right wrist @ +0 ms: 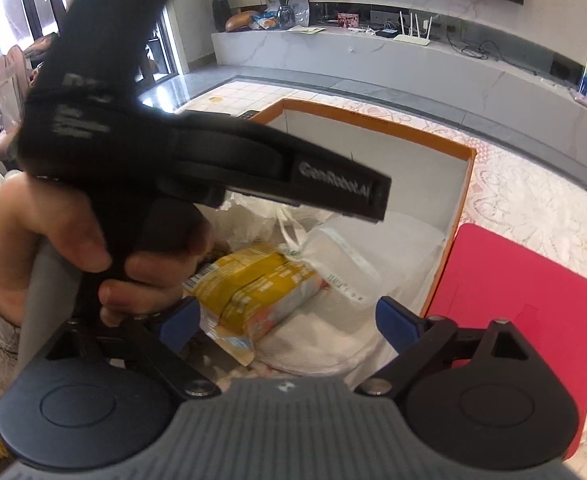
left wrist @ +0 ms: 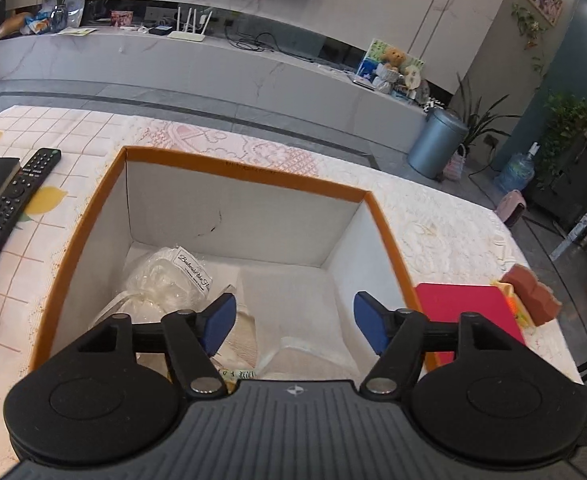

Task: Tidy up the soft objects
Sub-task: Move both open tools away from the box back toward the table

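Yellow packet [right wrist: 253,292] half hidden behind hand [right wrist: 73,240]; cardboard box [left wrist: 93,216] holds crinkled plastic bag [left wrist: 161,280]. Left gripper [left wrist: 293,320], right gripper [right wrist: 289,320]: jaws apart, empty.

"GenRobot.AI" in pale letters on black body of left gripper [right wrist: 333,190], seen fr right wrist cam. Script label on clear plastic bag [left wrist: 165,280] in box: too small to read. Barcode on yellow packet [right wrist: 253,288], digits illegible.

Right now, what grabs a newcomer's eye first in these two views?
The orange-rimmed box fills the middle of both views, holding white soft bundles and a yellow packet. The left hand-held gripper, open, hangs over it, blurred across the right view. A red pad lies beside the box's right wall.
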`<state>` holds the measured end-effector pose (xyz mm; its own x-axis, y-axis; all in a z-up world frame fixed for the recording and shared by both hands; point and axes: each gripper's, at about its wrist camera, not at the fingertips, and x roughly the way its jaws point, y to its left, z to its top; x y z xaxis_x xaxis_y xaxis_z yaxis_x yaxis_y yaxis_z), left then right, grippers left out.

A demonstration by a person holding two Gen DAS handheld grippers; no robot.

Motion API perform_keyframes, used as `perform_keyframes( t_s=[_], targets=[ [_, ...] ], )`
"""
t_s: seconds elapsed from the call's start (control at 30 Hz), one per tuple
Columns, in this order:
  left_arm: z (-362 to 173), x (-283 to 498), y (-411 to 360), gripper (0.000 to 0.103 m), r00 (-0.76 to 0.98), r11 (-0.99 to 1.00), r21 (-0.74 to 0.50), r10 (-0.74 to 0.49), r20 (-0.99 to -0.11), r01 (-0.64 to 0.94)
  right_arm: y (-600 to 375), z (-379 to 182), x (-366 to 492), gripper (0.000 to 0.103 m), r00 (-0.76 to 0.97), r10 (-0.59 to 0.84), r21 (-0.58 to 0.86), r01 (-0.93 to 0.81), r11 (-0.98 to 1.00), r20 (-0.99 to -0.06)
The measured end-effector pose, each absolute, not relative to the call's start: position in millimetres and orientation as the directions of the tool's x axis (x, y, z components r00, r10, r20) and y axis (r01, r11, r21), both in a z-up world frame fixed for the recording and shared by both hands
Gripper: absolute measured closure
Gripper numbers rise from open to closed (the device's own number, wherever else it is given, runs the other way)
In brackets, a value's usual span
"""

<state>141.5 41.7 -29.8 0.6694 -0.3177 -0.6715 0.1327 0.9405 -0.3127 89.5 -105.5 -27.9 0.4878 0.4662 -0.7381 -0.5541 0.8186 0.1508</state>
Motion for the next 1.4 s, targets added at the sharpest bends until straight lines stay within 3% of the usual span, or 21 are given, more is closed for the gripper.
perform_keyframes(
  t_s=[0.1,0.27,0.73,1.0,1.2,1.4],
  targets=[
    [-20,135,39,0.015,0.695,0.947,-0.293,-0.300,-0.653,0.133,-103,-27,85,0.007,0.484,0.464,0.158,-0.547,0.822,-0.742],
    [-3,122,41,0.015,0.727,0.962,-0.249,-0.248,-0.641,0.109,-102,-24,82,0.006,0.483,0.459,0.165,-0.533,0.830,-0.746],
    [66,68,37,0.015,0.793,0.919,-0.342,-0.354,-0.495,0.196,-141,12,71,0.003,0.558,0.467,0.218,-0.455,0.863,-0.686],
    [87,42,3,0.014,0.787,0.927,-0.263,-0.367,-0.497,0.266,-192,48,58,0.003,0.674,0.399,0.157,-0.392,0.906,-0.621],
    [102,28,-25,0.012,0.751,0.886,-0.270,-0.463,-0.471,0.377,-276,76,39,0.003,0.820,0.175,0.127,-0.125,0.984,-0.544],
    [93,27,-63,0.012,0.750,0.884,-0.230,-0.468,-0.469,0.408,-355,54,36,0.003,0.728,-0.247,-0.043,0.287,0.957,-0.640]
  ],
)
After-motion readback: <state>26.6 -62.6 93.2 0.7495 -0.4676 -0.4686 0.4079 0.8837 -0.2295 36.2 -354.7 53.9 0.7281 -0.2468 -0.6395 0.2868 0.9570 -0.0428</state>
